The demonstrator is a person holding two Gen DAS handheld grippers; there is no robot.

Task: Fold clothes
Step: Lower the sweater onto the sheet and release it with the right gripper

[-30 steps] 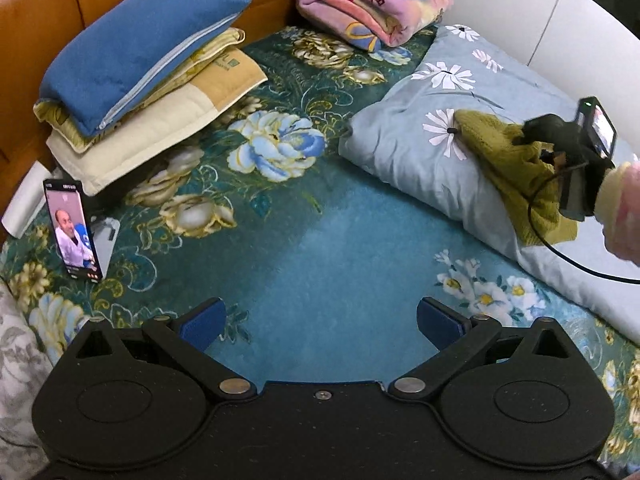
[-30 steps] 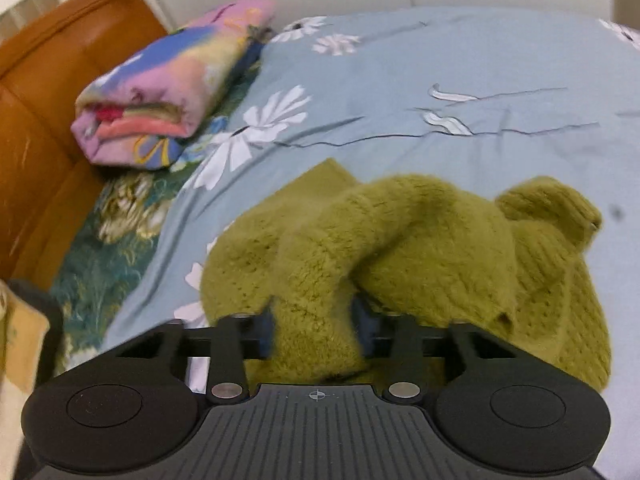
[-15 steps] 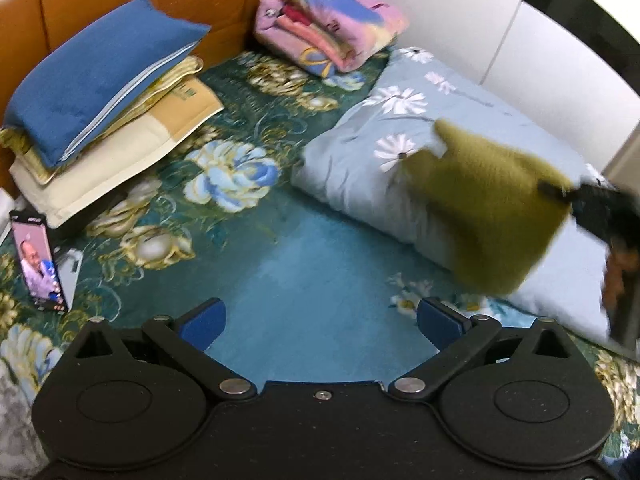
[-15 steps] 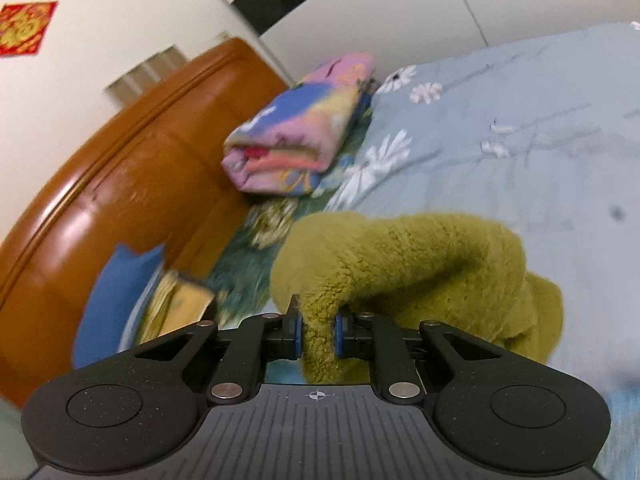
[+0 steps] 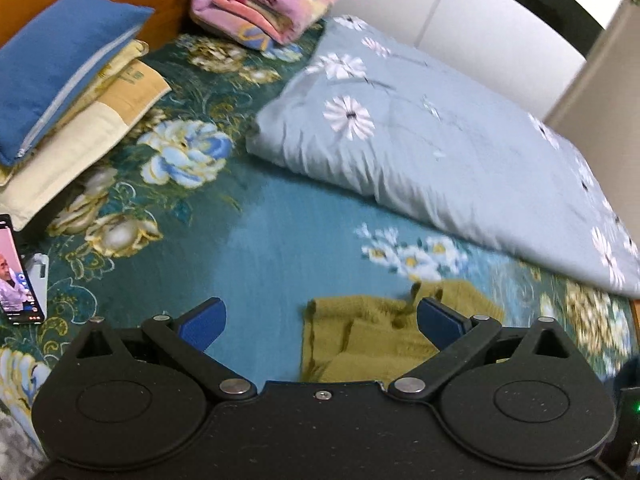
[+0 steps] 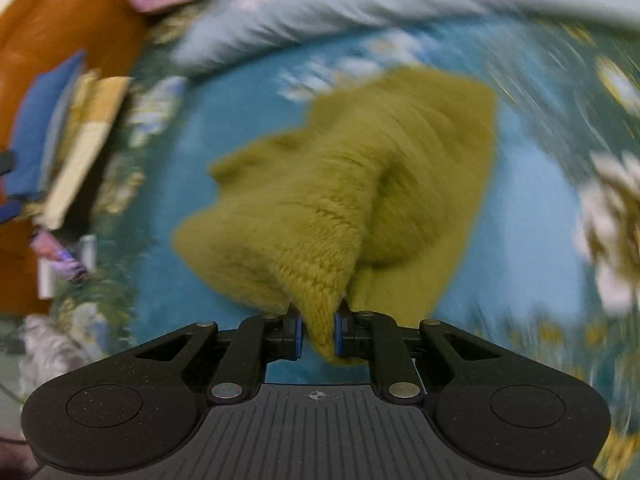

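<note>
the right gripper (image 6: 318, 334) has its jaws pinched on a fold of the olive sweater (image 6: 360, 184), which hangs from the pads and drapes onto the teal floral bed (image 6: 520, 216); this view is blurred. the jaws have just been closing on the knit. the left gripper (image 5: 318, 320) has its jaws spread wide with nothing between the pads, pointing down at the bed (image 5: 256, 248). the sweater (image 5: 360, 336) lies on the bed just ahead of it, partly behind its right finger. a grey flowered quilt (image 5: 440, 152) lies beyond, pillows (image 5: 68, 92) at the left, a folded blanket (image 5: 264, 4) by the headboard, a phone (image 5: 18, 276) at the left edge.
</note>
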